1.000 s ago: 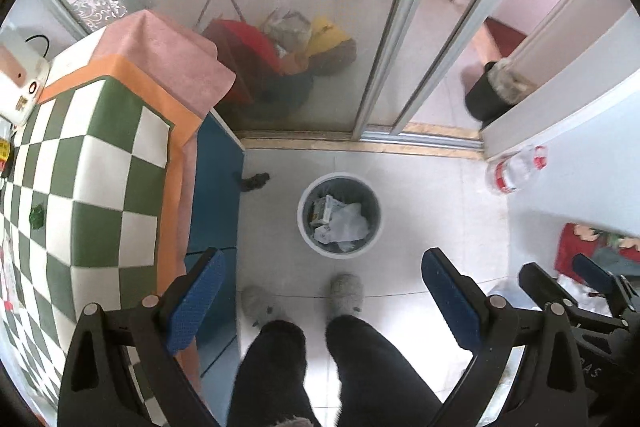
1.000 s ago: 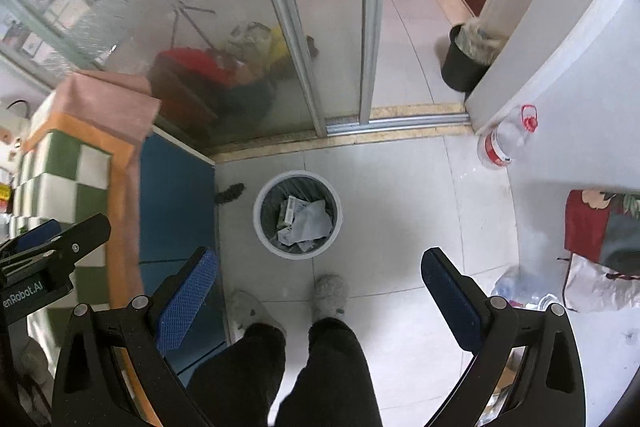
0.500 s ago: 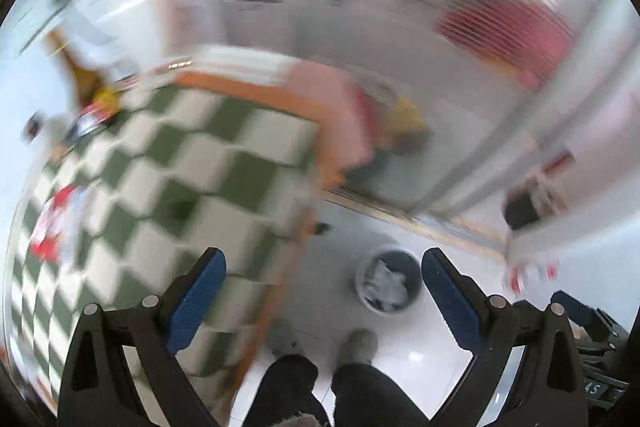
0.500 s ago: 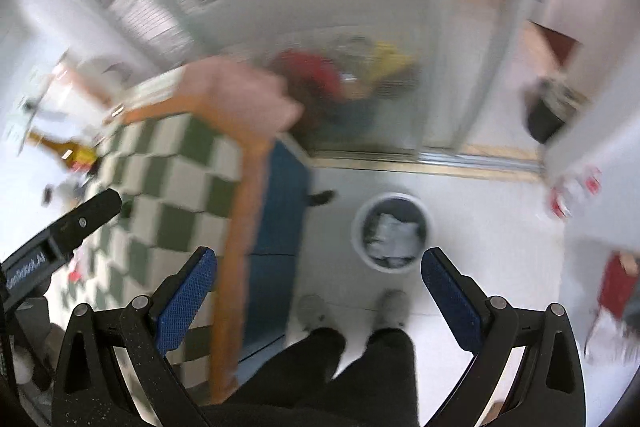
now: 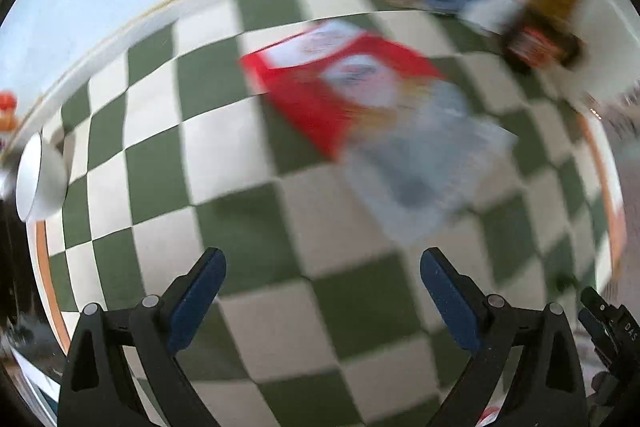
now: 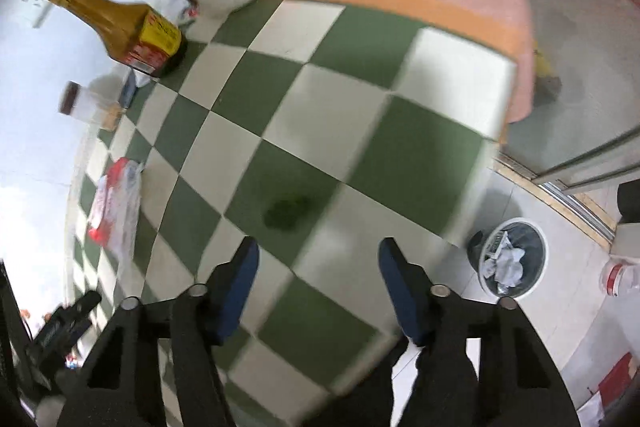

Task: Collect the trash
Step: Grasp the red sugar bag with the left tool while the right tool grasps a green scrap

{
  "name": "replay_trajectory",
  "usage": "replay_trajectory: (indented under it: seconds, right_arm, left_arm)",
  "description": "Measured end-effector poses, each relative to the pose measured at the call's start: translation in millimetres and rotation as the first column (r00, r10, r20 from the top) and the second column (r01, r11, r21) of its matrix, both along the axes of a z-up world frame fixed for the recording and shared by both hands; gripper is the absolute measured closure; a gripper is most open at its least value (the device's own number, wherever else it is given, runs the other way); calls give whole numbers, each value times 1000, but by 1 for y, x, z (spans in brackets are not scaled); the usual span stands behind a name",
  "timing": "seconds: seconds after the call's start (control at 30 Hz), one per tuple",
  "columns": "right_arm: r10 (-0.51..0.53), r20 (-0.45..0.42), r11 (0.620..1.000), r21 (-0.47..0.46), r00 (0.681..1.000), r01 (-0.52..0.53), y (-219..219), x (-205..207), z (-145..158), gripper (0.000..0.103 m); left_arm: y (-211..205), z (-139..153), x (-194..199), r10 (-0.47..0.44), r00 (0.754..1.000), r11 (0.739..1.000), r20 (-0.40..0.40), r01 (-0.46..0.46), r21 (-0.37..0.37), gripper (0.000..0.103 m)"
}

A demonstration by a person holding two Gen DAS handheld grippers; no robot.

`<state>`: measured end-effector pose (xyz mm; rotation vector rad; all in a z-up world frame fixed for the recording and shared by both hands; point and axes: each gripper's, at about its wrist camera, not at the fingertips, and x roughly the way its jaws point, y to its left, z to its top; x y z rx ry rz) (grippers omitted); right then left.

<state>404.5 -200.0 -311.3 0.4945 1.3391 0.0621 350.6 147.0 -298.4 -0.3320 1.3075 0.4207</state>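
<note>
Your left gripper (image 5: 322, 301) hangs over the green-and-white checkered tabletop (image 5: 248, 211), jaws wide apart and holding nothing; ahead of it lies a blurred red-and-clear plastic wrapper (image 5: 360, 107), with a brown sauce bottle (image 5: 548, 23) beyond. Your right gripper (image 6: 318, 291) also has its jaws apart and empty, above a small dark green scrap (image 6: 288, 213) on the cloth. The trash bin (image 6: 514, 259) stands on the floor beside the table, crumpled paper inside.

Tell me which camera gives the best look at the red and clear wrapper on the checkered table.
Left wrist: the wrapper lies large and central ahead of the open left tongs, though motion-blurred. The right wrist view shows it small and foreshortened at the left edge.
</note>
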Motion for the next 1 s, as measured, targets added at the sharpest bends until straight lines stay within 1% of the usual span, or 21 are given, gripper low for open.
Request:
replay_trajectory:
  seconds: [0.07, 0.1, 0.13, 0.2, 0.27, 0.37, 0.43, 0.5, 0.57, 0.63, 0.67, 0.73, 0.77, 0.8, 0.83, 0.87, 0.93, 0.97, 1.0]
  right_arm:
    - [6, -6, 1000, -9, 1000, -6, 16, 14, -11, 54]
    - [13, -11, 1000, -28, 1000, -13, 24, 20, -17, 69]
    - [14, -10, 999, -53, 1000, -14, 28, 24, -20, 74]
    - [27, 13, 995, -94, 1000, -25, 40, 30, -19, 77]
    - [54, 33, 994, -99, 998, -50, 53, 34, -14, 78]
    - [104, 112, 994, -43, 988, -100, 78, 46, 6, 78]
    - [175, 171, 984, -3, 970, -177, 107, 60, 21, 78]
    - [237, 205, 968, 32, 950, -248, 139, 74, 27, 78]
    - [296, 211, 948, 58, 932, -314, 171, 91, 24, 78]
    - [351, 202, 930, 37, 914, -366, 199, 106, 15, 78]
    - [377, 183, 922, 24, 908, -387, 210, 112, 7, 78]
    - [405, 158, 912, 6, 901, -411, 221, 117, -6, 78]
    - [414, 158, 908, 3, 897, -419, 224, 119, -9, 78]
    - [419, 157, 905, 6, 894, -425, 226, 119, -10, 78]
    - [421, 152, 904, 13, 894, -427, 227, 121, -13, 78]
    - [417, 151, 905, 18, 896, -424, 226, 121, -14, 78]
    - [412, 151, 907, 30, 898, -421, 222, 120, -15, 78]
    - [410, 152, 907, 34, 899, -419, 218, 117, -14, 78]
    - [404, 154, 909, 40, 902, -414, 215, 115, -12, 78]
  left_arm:
    - [21, -13, 4, 45, 999, 999, -11, -45, -19, 4]
    - [28, -17, 6, 59, 998, 998, -13, -59, -26, 4]
    - [34, -21, 8, 73, 997, 997, -14, -74, -35, 4]
    - [47, -29, 14, 100, 995, 993, -13, -100, -60, 4]
    - [57, -34, 21, 122, 992, 989, -5, -122, -82, 4]
    - [71, -38, 31, 152, 988, 982, 7, -150, -114, 4]
    - [79, -40, 39, 165, 986, 977, 21, -161, -139, 4]
    - [83, -42, 47, 167, 986, 976, 30, -160, -147, 4]
    - [89, -45, 57, 166, 985, 975, 35, -159, -155, 4]
    - [93, -50, 64, 173, 984, 972, 34, -166, -166, 4]
    - [94, -53, 68, 176, 984, 970, 33, -168, -173, 4]
    - [94, -58, 81, 175, 984, 969, 33, -166, -182, 4]
    - [93, -57, 85, 168, 985, 973, 51, -157, -168, 4]
    - [92, -57, 89, 157, 986, 975, 64, -144, -169, 8]
    - [93, -57, 90, 151, 986, 977, 73, -138, -163, 23]
    - [90, -54, 94, 136, 987, 983, 85, -124, -135, 36]
    - [86, -47, 100, 103, 989, 990, 109, -91, -103, 73]
    - [86, -43, 100, 89, 987, 991, 132, -75, -108, 81]
    - [84, -35, 100, 73, 985, 992, 159, -54, -115, 92]
